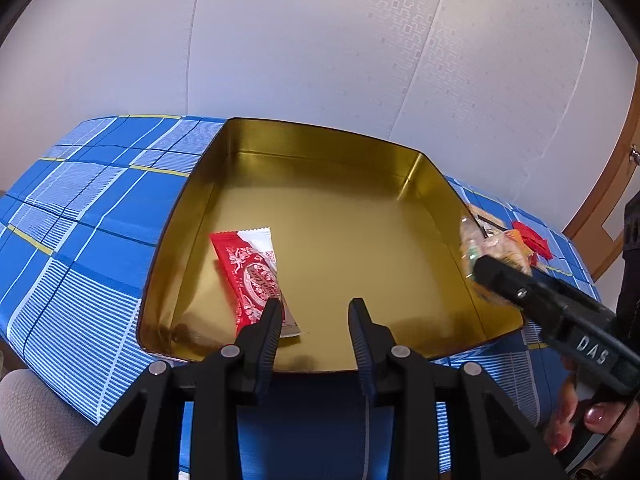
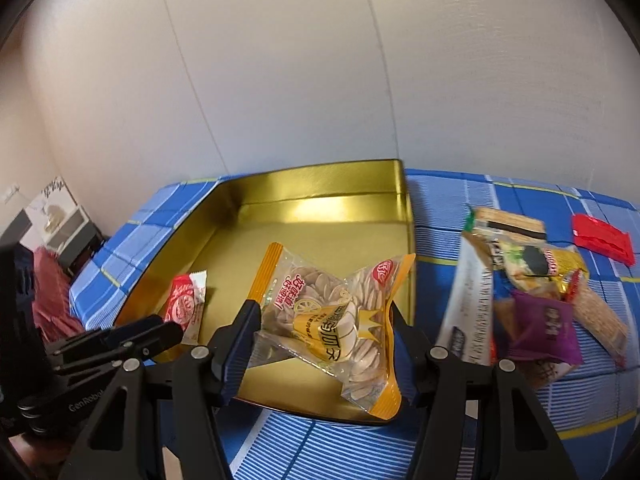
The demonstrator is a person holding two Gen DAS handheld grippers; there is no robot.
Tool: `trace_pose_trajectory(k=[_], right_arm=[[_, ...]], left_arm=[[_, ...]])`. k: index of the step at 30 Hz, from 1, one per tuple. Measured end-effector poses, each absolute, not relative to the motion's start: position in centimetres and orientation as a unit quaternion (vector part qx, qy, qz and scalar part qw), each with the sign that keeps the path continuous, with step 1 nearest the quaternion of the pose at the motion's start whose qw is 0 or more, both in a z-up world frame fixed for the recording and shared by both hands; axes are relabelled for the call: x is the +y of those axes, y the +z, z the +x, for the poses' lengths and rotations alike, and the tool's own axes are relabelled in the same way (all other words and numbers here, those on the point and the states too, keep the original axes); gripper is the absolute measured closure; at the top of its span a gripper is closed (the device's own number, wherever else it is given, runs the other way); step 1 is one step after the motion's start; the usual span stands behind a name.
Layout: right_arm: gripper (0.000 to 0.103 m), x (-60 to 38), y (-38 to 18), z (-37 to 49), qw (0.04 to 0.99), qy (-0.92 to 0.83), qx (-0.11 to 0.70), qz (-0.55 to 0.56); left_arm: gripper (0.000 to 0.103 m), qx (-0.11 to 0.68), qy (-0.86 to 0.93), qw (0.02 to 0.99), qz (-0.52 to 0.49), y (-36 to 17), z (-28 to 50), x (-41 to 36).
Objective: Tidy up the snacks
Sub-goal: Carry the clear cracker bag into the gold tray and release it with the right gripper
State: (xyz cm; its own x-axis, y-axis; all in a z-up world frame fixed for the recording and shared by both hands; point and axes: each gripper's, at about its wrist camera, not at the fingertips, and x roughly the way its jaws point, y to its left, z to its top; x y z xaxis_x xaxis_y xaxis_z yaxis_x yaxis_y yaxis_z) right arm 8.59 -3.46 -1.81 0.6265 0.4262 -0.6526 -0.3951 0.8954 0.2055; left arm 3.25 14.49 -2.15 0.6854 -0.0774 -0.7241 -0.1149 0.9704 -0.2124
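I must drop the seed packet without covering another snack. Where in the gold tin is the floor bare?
The gold tin is bare across its middle, far wall and right side; only the red wafer packet lies near the left wall. The right gripper grips the seed packet. The snack pile is crowded.

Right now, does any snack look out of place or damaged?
Nothing looks damaged. The seed packet is bent between the right gripper's fingers above the gold tin; several snacks lie in a loose pile on the cloth beside it.
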Motion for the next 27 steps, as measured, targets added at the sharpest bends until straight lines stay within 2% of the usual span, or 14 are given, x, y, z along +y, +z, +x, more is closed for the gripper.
trace_pose_trajectory(k=[5,12,27], right_arm=[[0.040,-2.5,-2.6,8.6,0.897,0.228,0.379,0.000],[0.032,-2.4,-3.3,8.9,0.893,0.221,0.393,-0.003],[0.032,-5.2,-1.8,6.9,0.916,0.204,0.344,0.028]], left_arm=[[0.068,0.395,0.015,0.910,-0.127,-2.2,3.2,14.8],[0.068,0.393,0.020,0.910,-0.132,-2.2,3.1,15.0],[0.068,0.396,0.020,0.907,-0.139,-2.3,2.9,15.3]])
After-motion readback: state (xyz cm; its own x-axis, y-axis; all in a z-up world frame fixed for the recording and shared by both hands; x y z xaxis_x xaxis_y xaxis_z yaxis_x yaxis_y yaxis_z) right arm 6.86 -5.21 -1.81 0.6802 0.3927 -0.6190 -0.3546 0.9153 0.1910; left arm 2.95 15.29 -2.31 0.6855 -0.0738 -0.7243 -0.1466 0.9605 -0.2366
